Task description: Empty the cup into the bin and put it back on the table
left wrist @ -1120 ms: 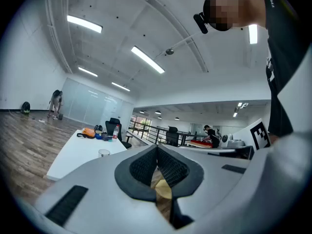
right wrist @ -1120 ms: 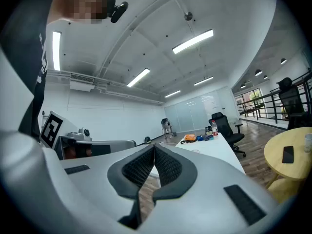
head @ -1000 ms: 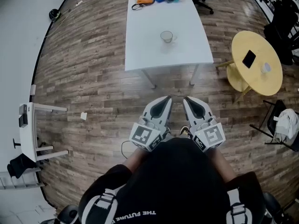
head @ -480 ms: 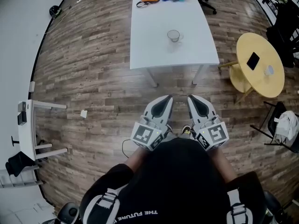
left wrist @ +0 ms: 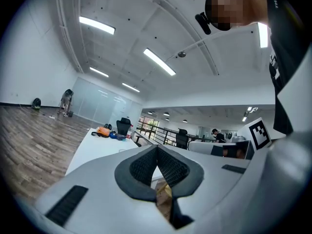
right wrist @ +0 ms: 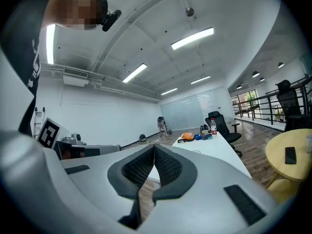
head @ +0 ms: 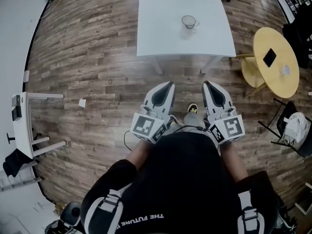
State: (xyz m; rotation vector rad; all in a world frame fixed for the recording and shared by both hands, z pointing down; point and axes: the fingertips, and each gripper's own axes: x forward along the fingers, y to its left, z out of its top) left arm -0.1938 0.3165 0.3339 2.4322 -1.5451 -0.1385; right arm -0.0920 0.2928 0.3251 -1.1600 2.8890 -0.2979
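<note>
A clear glass cup (head: 188, 21) with a handle stands upright near the middle of the white table (head: 161, 38), far ahead of me. My left gripper (head: 168, 85) and right gripper (head: 209, 84) are held side by side in front of my body, pointing level at the table. Both are shut with nothing in them. The left gripper view shows the left gripper's (left wrist: 157, 148) pads pressed together, with the tabletop (left wrist: 92, 150) beyond. The right gripper (right wrist: 154, 148) looks the same in its own view, and the cup (right wrist: 196, 151) is a faint small shape on the table (right wrist: 217, 145).
A round yellow table (head: 278, 79) holding a dark phone (head: 269, 57) stands to the right of the white table. A dark chair with a white bag (head: 296, 128) is at the far right. A white stand (head: 22, 126) sits on the left, over wooden floor (head: 97, 82).
In the head view the white table and cup have slid up and to the right. Both grippers sit higher in the picture and slightly further apart, still shut.
</note>
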